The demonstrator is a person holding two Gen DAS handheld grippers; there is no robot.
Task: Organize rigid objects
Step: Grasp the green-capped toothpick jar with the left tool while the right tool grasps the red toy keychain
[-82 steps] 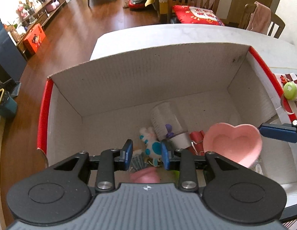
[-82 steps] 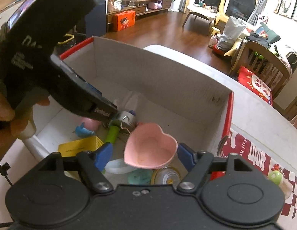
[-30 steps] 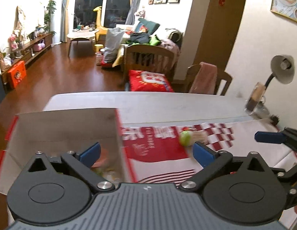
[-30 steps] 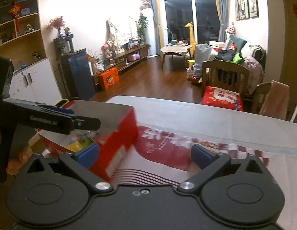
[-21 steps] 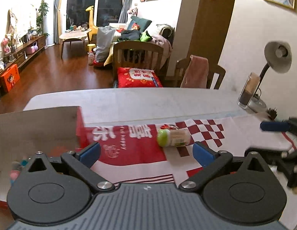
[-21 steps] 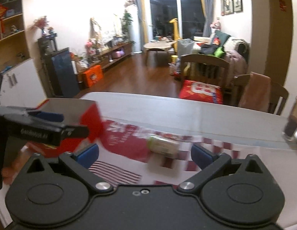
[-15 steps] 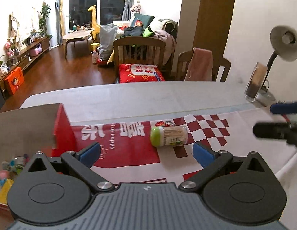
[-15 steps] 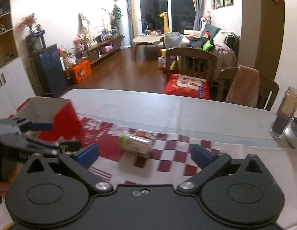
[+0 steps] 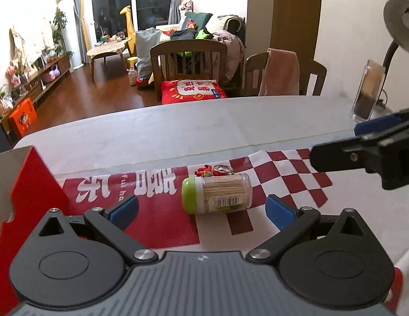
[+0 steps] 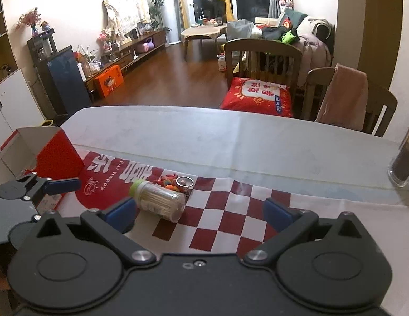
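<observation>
The left gripper (image 9: 201,208) is held with its blue-padded fingers spread wide and nothing between them, and just beyond the gap, at the centre of the frame, a toothpick jar (image 9: 217,193) with a green lid is seen lying on its side on the red-and-white cloth (image 9: 162,226). The right gripper (image 10: 200,214) is likewise spread apart and unloaded, the jar being found beside its left finger. A small keyring trinket (image 9: 213,170) is seen touching the jar's far side, and the red cardboard box (image 9: 33,184) is found at the left edge of the frame.

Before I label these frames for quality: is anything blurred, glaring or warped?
Left wrist: jar sharp, its label bars readable; lamp and right gripper soft at the edge; table edge bows from fisheye. Right wrist: jar slightly soft; the white wall is bright; glass at the right edge smeared.
</observation>
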